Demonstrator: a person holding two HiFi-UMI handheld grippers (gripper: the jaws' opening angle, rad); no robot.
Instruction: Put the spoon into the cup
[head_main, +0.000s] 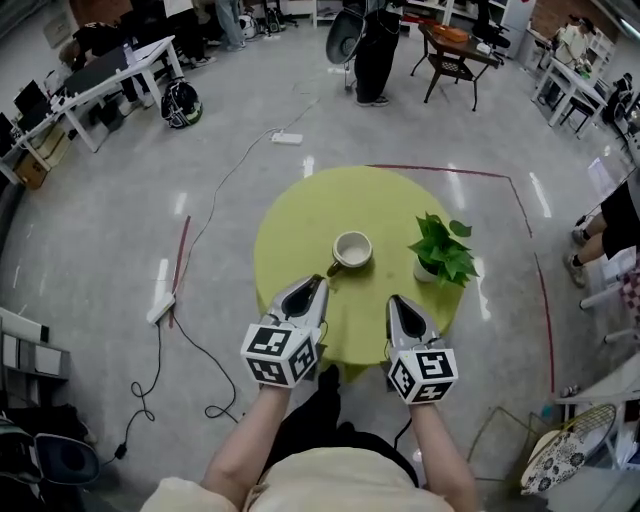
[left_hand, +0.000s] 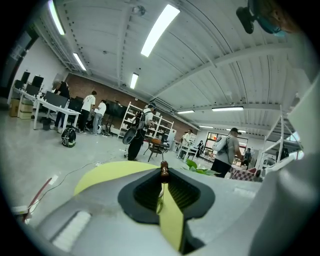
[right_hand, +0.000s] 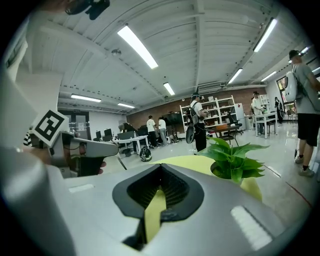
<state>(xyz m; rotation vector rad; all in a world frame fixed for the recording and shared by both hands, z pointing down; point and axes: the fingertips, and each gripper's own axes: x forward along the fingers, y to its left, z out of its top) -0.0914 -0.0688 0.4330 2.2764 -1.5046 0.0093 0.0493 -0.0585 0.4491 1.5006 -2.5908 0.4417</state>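
A cream cup (head_main: 352, 249) stands near the middle of the round yellow-green table (head_main: 300, 215). My left gripper (head_main: 320, 284) hovers over the table's near edge, just left of and before the cup, shut on a thin spoon (left_hand: 163, 170). The spoon's brown end pokes out above the jaw tips, and its stem runs down between the pads. In the head view the spoon's dark end (head_main: 334, 268) reaches toward the cup's rim. My right gripper (head_main: 398, 300) hangs over the near edge to the right, its jaws together with nothing between them (right_hand: 160, 170).
A potted green plant (head_main: 441, 252) (right_hand: 232, 162) stands on the table right of the cup, ahead of the right gripper. On the floor lie cables, a power strip (head_main: 287, 138) and red tape lines. People, a chair (head_main: 450, 65) and white desks (head_main: 110, 75) stand farther back.
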